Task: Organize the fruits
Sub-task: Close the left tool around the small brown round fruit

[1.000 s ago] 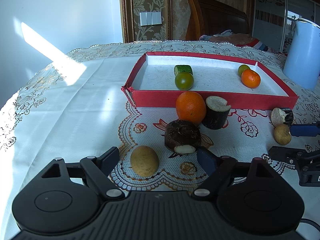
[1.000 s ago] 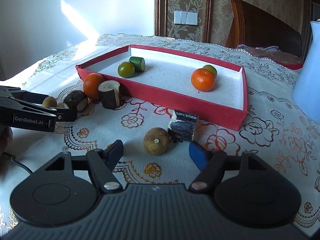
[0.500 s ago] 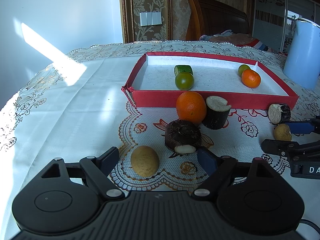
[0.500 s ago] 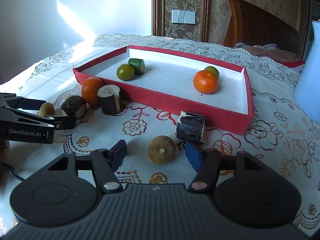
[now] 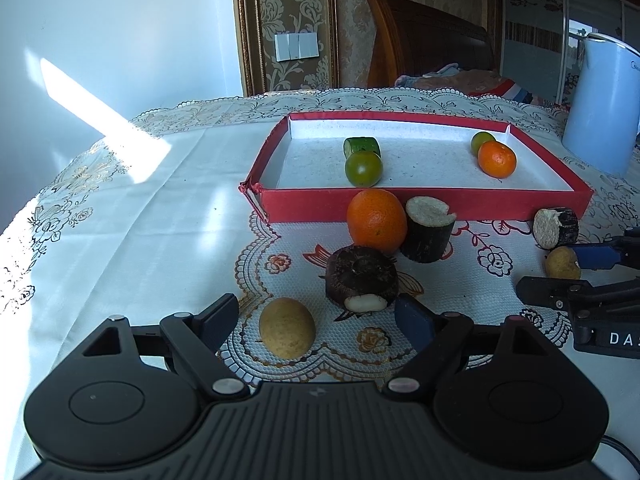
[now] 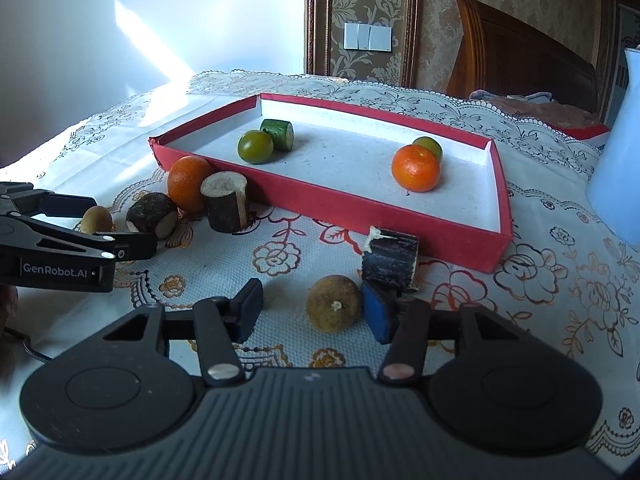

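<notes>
In the left wrist view a tan round fruit (image 5: 287,328) lies on the lace cloth between the fingers of my left gripper (image 5: 316,318). Its jaws stand wide and are closing slightly, with neither pad on the fruit. Just beyond it are a dark root chunk (image 5: 362,278), an orange (image 5: 376,220) and a dark cut cylinder (image 5: 428,224). My right gripper (image 6: 314,314) is closing around a brown round fruit (image 6: 334,308). The blue right pad is at the fruit's side and the left pad is still apart. The red tray (image 6: 320,204) holds a green tomato (image 6: 255,147), a cucumber piece (image 6: 277,133) and a tangerine (image 6: 416,168).
A dark cut piece (image 6: 390,258) lies right behind the brown fruit, against the tray's front wall. A pale blue jug (image 5: 600,108) stands at the right of the tray. A wooden headboard (image 6: 520,60) and a wall lie beyond the table.
My right gripper's jaws have narrowed around the brown fruit and crept a little closer to it. The left gripper has stayed in place over the tan fruit.
</notes>
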Tool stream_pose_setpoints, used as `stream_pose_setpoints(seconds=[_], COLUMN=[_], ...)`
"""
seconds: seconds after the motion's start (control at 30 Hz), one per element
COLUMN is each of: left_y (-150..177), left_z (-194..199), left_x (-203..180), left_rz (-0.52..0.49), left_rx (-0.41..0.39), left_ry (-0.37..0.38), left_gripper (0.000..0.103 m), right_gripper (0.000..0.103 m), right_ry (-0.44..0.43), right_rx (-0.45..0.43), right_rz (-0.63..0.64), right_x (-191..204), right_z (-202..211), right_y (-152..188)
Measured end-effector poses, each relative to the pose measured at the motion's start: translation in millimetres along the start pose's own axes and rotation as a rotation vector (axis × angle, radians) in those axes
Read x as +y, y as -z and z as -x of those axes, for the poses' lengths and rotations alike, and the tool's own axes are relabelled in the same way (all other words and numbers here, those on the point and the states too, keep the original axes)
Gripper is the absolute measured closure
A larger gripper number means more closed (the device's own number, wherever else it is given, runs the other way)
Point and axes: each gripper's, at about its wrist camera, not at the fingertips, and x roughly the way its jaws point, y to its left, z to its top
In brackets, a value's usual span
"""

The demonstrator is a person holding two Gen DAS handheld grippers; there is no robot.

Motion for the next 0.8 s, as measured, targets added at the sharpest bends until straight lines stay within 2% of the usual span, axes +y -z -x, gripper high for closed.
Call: stream_pose_setpoints(seconds=[0.1,0.17,0.23,0.3,0.7,0.8], left_y=[0.9,1.1,0.9,0.9,0.5,0.5], left_z=[0.8,1.9,2.7,3.4,3.8,3.8], left_x=[-4.9,-6.5,-5.6,-5.9,-6.0,-5.3], left_rz=[-0.028,-0.037,-0.033,-0.034,-0.027,-0.025], left_rx=[-0.002,-0.008,-0.008,-0.008,-0.007,-0.005], left_ry=[-0.002,0.004,0.025,0.042,0.043,0.047], left_gripper=[0.024,0.03,0.041,0.045,0.046,0.047], right_gripper=[0.052,0.052,0.055,0.056,0.057,0.062], right_ry=[-0.002,-0.003,0.001,0.002,0.008,0.005], right_rx=[0.0,-0.001,-0.002,-0.002,-0.005,-0.008], right_rz=[-0.004,-0.008,-0.01,-0.013,-0.008,0.0], right_x=[-0.3,-0.5,-0.5,-1.0,-0.6,0.8], right_z=[0.1,-0.2,-0.3,-0.6,-0.6,0.0], right_y=[0.0,-0.2,-0.4,-0.5,-0.5,-0.4])
